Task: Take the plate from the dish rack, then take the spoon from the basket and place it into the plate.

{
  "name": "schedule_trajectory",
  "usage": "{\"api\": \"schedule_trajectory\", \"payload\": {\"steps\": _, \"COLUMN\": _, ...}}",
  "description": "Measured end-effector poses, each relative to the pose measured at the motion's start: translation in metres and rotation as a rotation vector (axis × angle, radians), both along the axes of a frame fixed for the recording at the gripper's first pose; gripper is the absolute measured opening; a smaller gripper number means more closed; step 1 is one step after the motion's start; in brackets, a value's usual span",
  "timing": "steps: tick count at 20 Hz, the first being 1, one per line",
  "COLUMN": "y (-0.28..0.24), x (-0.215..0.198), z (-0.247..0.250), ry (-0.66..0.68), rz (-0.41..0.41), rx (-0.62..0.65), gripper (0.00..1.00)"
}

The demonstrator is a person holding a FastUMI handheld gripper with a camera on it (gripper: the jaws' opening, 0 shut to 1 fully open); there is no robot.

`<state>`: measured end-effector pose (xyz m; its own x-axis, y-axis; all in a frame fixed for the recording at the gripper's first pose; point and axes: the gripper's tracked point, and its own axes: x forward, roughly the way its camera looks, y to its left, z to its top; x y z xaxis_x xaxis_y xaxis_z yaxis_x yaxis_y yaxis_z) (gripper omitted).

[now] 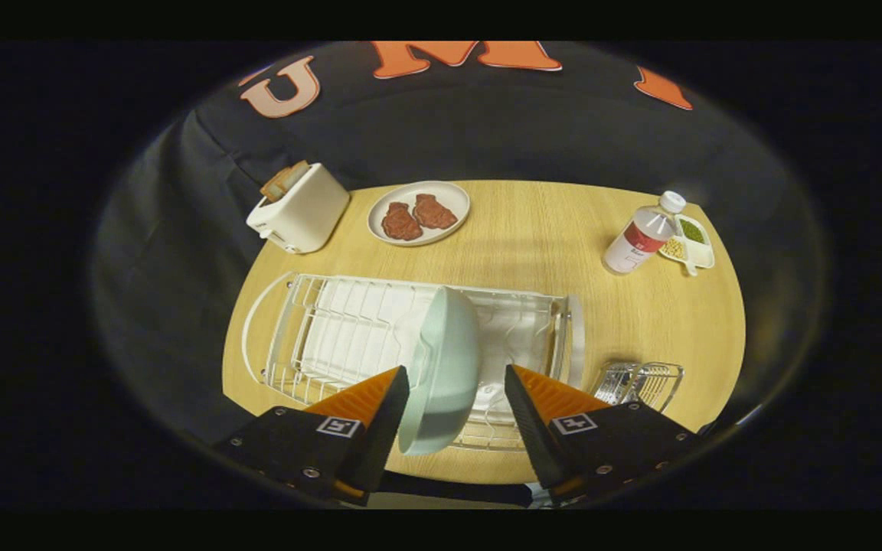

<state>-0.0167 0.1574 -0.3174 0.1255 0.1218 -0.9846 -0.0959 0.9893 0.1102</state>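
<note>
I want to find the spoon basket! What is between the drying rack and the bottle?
In the gripper view, only bare wooden table lies between the dish rack and the bottle. The gripper is open around the plate.

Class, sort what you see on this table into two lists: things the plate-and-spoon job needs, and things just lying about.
Needed for the job:
pale green plate, standing on edge between the open claw fingers
dish rack
wire basket, contents too small to tell

Just lying about:
toaster with bread
dish of brown patties
bottle
small divided dish
</note>
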Motion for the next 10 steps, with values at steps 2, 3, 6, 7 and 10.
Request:
{"api": "schedule_trajectory", "payload": {"steps": 2, "y": 0.006, "x": -0.003, "z": -0.011, "ry": 0.033, "rz": 0.007, "rx": -0.032, "gripper": 0.69}}
{"api": "schedule_trajectory", "payload": {"steps": 3, "y": 0.009, "x": -0.003, "z": -0.015, "ry": 0.046, "rz": 0.007, "rx": -0.047, "gripper": 0.62}}
{"api": "schedule_trajectory", "payload": {"steps": 6, "y": 0.017, "x": -0.004, "z": -0.02, "ry": 0.067, "rz": 0.006, "rx": -0.089, "gripper": 0.47}}
{"api": "schedule_trajectory", "payload": {"steps": 7, "y": 0.019, "x": -0.003, "z": -0.02, "ry": 0.065, "rz": -0.001, "rx": -0.105, "gripper": 0.42}}
{"api": "schedule_trajectory", "payload": {"steps": 10, "y": 0.022, "x": -0.002, "z": -0.021, "ry": 0.056, "rz": -0.006, "rx": -0.167, "gripper": 0.42}}
